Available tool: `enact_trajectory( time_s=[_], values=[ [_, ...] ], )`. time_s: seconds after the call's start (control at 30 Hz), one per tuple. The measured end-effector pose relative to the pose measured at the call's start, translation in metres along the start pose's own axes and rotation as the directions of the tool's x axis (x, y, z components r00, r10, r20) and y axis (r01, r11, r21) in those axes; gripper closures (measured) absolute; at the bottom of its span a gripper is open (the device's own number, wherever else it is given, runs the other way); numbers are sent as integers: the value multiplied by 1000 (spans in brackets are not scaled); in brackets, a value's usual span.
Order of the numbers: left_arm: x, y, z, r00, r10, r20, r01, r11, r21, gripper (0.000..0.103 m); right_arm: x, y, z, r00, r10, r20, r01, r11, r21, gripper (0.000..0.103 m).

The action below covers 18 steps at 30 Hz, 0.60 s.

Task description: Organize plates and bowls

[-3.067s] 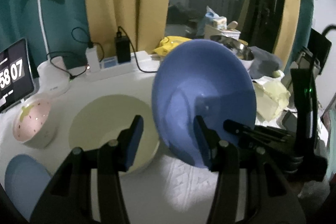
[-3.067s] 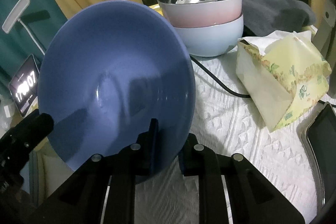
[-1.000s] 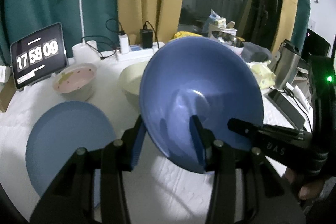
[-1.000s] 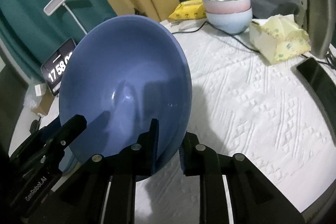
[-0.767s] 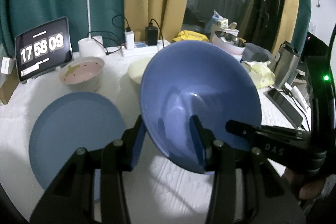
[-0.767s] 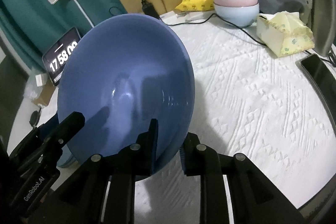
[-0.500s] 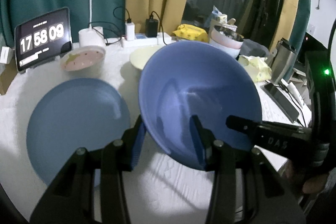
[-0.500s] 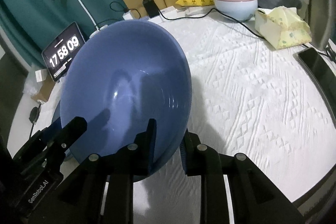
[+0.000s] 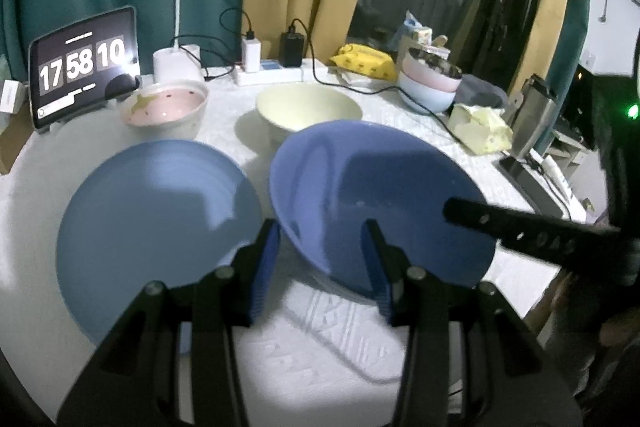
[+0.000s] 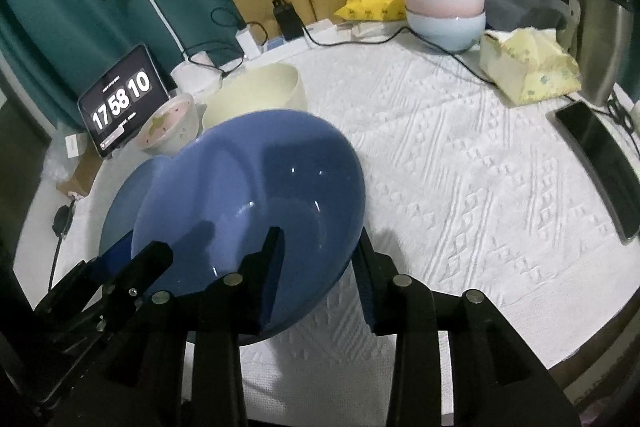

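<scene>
The blue bowl (image 9: 380,195) sits low on the white-clothed worktop (image 10: 460,167), apparently resting there, with the blue plate (image 9: 156,211) just beside it at 9 o'clock and the cream bowl (image 9: 308,107) at 12 o'clock. The right gripper (image 10: 318,267) has its jaws apart astride the bowl's near rim. The left gripper (image 9: 320,263) likewise has its jaws apart around that rim.

Light: dim room, bright patch on the white table (image 10: 460,155)
Shadows: hard, dark across the blue bowl (image 9: 380,195)
Edges: fisheye-curved, black vignette
Focus: slightly soft
</scene>
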State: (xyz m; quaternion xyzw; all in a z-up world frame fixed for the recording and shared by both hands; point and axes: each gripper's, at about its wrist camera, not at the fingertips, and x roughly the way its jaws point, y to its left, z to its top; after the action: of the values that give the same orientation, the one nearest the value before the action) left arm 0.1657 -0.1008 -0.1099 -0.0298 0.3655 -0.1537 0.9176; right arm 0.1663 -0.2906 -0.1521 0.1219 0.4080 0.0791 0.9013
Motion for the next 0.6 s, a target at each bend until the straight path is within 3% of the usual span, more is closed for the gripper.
enact_trajectory(
  time_s=[0.23,0.6],
  values=[
    [1,2,1,1000,2,-16,-2,1000,0,58,-11,-4,6,999,-23,49,23,1000,2,67],
    [-8,22,17,998,65,15,-65,997,-41,58,-10,-2,22,997,-17,77,18,1000,-6,67]
  ],
)
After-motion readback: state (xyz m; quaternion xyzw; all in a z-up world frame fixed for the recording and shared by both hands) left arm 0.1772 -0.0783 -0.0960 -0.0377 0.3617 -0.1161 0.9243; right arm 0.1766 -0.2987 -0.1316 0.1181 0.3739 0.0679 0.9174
